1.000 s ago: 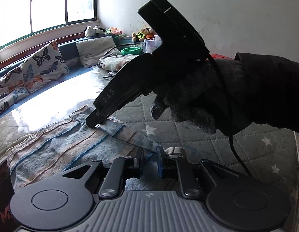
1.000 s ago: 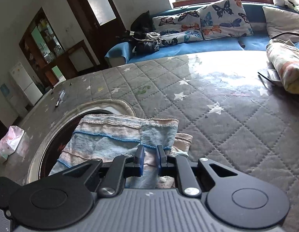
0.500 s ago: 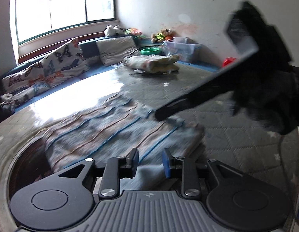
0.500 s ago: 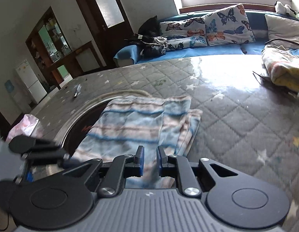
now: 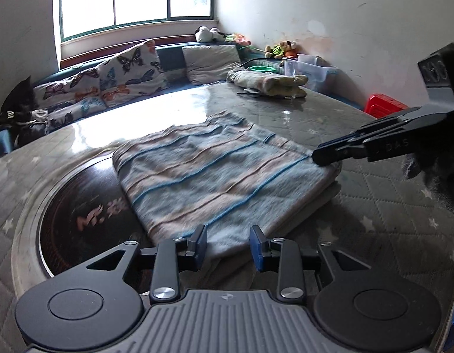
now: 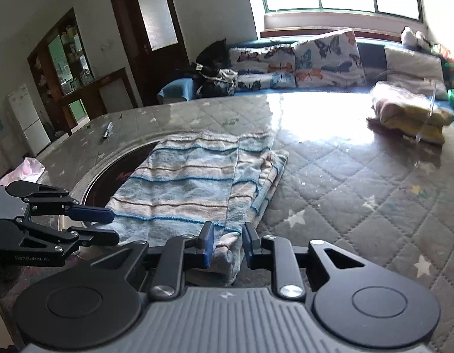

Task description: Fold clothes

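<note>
The striped cloth (image 6: pixel 185 182) lies doubled over near the table's (image 6: pixel 359 194) near edge; left gripper (image 5: pixel 228 245) and right gripper (image 6: pixel 226 244) both gape, gripping nothing, poised by its near hem, probably to take hold

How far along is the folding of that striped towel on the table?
Done: the striped towel lies folded over in layers on the quilted table. In hand: nothing; the left tool and the right tool are both open at its near edge. Left: probably another fold and squaring the uneven edges on its right side.
</note>
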